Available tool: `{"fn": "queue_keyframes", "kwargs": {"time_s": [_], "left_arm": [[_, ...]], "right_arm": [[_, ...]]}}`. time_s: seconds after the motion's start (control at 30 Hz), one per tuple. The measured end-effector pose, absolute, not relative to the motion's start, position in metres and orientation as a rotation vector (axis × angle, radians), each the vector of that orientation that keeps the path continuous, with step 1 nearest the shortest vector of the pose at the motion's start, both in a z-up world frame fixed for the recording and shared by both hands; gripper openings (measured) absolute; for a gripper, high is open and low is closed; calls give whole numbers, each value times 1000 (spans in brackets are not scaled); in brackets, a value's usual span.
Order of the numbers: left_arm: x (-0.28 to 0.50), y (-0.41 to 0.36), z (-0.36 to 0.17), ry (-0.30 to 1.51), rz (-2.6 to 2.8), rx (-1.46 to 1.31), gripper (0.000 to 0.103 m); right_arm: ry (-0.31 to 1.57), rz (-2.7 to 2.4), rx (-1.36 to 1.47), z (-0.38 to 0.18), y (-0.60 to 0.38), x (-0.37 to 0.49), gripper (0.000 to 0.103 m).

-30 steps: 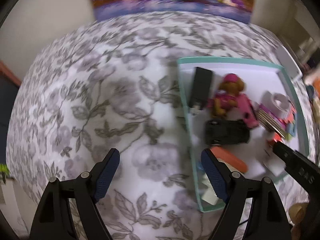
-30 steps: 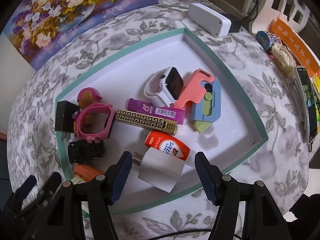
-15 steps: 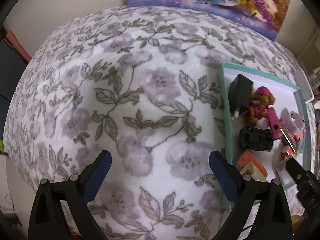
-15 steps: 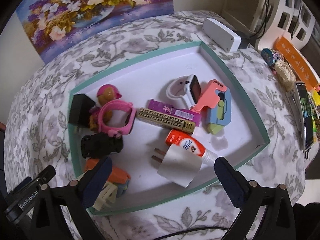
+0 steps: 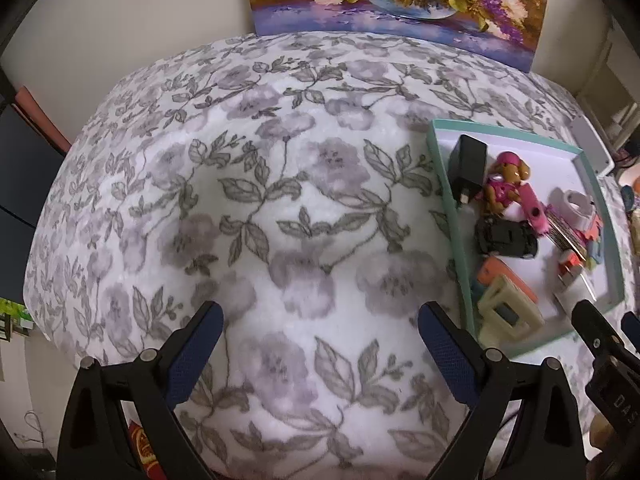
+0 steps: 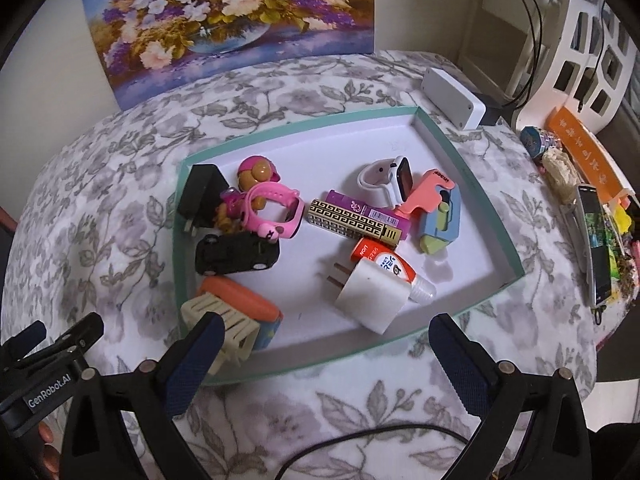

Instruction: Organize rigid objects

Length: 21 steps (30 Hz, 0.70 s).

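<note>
The right gripper (image 6: 320, 344) stood wide open with nothing between its 2 blue pads (image 6: 460, 364), hanging over the near rim of the teal-edged tray (image 6: 472, 196). The left gripper (image 5: 320, 344) was likewise wide open and empty, above bare flowered cloth (image 5: 248, 208) just beside the tray's outer wall.

Every task object lay inside the tray. Nearest the right gripper sat 1 white plug adapter (image 6: 374, 300), resting against 1 orange-capped tube (image 6: 384, 262). At the near left corner 1 cream hair claw (image 6: 224, 320) lay against 1 orange case (image 6: 244, 300). Beyond them were 1 black toy car (image 6: 236, 256), 1 black charger (image 6: 200, 194), 1 toy dog figure (image 6: 256, 172) and 2 watches: 1 pink (image 6: 276, 212), 1 white (image 6: 388, 178). Mid-tray lay 1 gold-patterned bar (image 6: 352, 220) touching 1 purple tube (image 6: 360, 210), then 1 coral-and-blue cutter (image 6: 436, 208).

Outside the tray, 1 white box (image 6: 454, 98) sat beyond its far corner, and 1 flower painting (image 6: 232, 16) leaned against the wall.
</note>
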<state>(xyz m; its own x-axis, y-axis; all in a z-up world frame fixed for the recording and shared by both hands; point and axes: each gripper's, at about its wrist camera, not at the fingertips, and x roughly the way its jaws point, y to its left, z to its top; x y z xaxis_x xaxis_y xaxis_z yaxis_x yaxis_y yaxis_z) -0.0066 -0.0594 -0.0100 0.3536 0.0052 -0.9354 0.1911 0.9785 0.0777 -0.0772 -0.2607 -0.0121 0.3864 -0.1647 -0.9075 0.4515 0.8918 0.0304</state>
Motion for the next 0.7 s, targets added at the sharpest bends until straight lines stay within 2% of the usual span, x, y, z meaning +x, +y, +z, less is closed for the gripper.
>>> {"fn": "queue_keyframes", "kwargs": {"time_s": [0.7], "left_arm": [[-33,-53,20,1106,-141,197,98]], "right_arm": [[1013,-393,289,18,-244,-105,103]]}}
